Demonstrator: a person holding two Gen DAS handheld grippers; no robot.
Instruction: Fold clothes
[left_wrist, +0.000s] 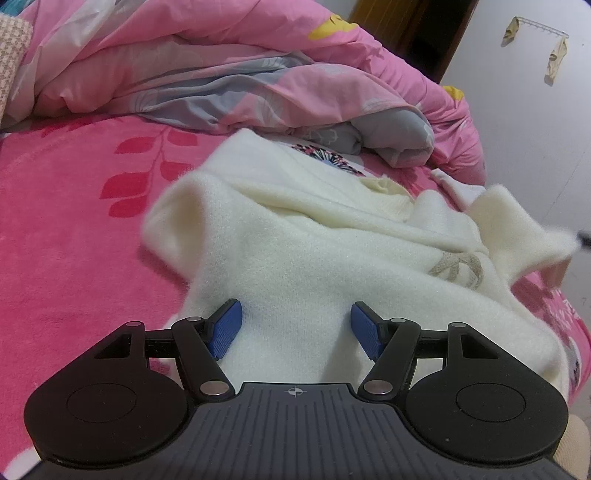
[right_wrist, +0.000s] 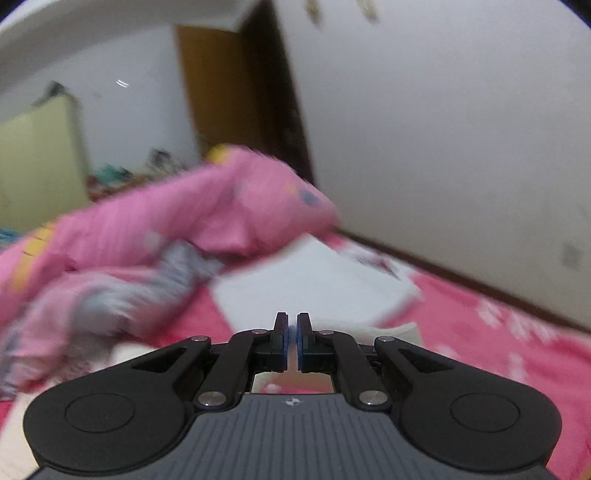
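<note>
We see the bed (left_wrist: 66, 229) first, w/ a bright pink leaf-print cover filling the left wrist view. A rumpled pink & grey quilt (left_wrist: 207, 74) is heaped along the far side, touching the far edge of the garment. The cream sweater (left_wrist: 303, 258) lies crumpled on the bed, center to right, spreading from just under the near gripper out toward the quilt; a glittery logo (left_wrist: 458, 267) shows on its right part, and one flap lifts at the far right edge. A white wall (left_wrist: 535, 110) stands far right, w/ a hook rail (left_wrist: 543, 27) carrying two small hanging items.

Left gripper (left_wrist: 295, 326) hovers over the near part of the sweater, its blue fingers (left_wrist: 225, 328) spread wide, nothing pinched betw. them.

Right wrist view is blurred. Right gripper (right_wrist: 292, 338) has its fingers (right_wrist: 280, 339) pressed together; we can't tell if any cloth is caught betw. them. Beyond it, white fabric (right_wrist: 314, 284) lies on the bed, quilt to the left.
</note>
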